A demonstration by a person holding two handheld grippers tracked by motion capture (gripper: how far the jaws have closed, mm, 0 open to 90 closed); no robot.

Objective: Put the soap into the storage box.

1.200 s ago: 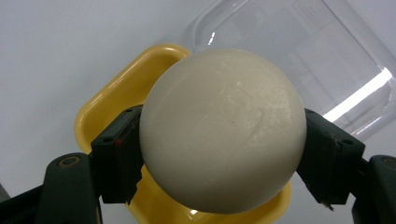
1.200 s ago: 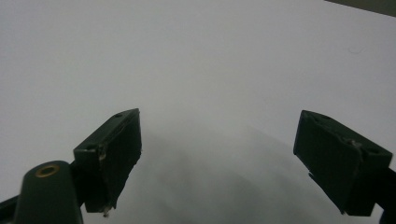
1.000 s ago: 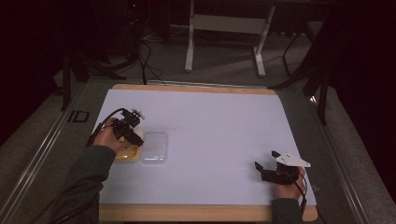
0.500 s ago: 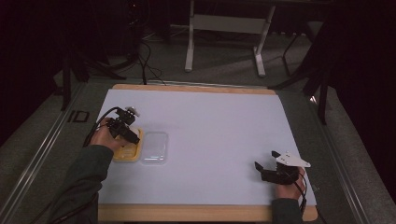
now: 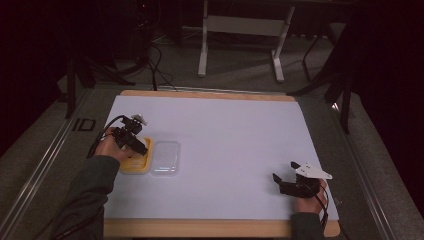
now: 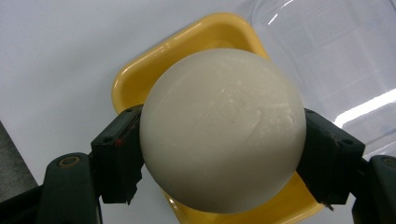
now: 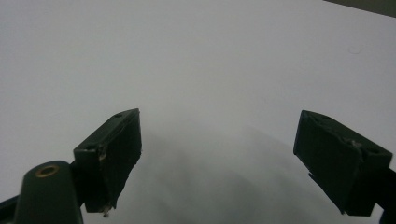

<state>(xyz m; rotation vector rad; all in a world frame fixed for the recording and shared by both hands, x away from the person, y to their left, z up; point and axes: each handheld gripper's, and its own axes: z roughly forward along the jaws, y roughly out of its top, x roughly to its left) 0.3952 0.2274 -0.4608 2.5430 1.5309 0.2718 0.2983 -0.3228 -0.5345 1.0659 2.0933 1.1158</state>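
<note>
A cream-white ball (image 6: pixel 223 129) sits between the two black jaws of my left gripper (image 6: pixel 223 161), which press on its sides, right above a small yellow container (image 6: pixel 140 79). In the high view the left gripper (image 5: pixel 139 146) hangs over that yellow container (image 5: pixel 136 162) at the table's left. A clear plastic lid (image 5: pixel 165 158) lies flat just right of the container, and its edge shows in the left gripper view as the clear lid (image 6: pixel 327 56). My right gripper (image 5: pixel 283 183) rests near the front right of the white mat, jaws wide apart with nothing between them (image 7: pixel 219 158).
The white mat (image 5: pixel 230 135) covers a wooden table top (image 5: pixel 200 227). A metal rail (image 5: pixel 45 165) runs along the left side. A desk frame (image 5: pixel 240 30) and cables (image 5: pixel 160 65) stand on the dark floor behind the table.
My left gripper with the ball has shifted slightly left, from the edge by the lid to over the yellow container. The right gripper has stayed put.
</note>
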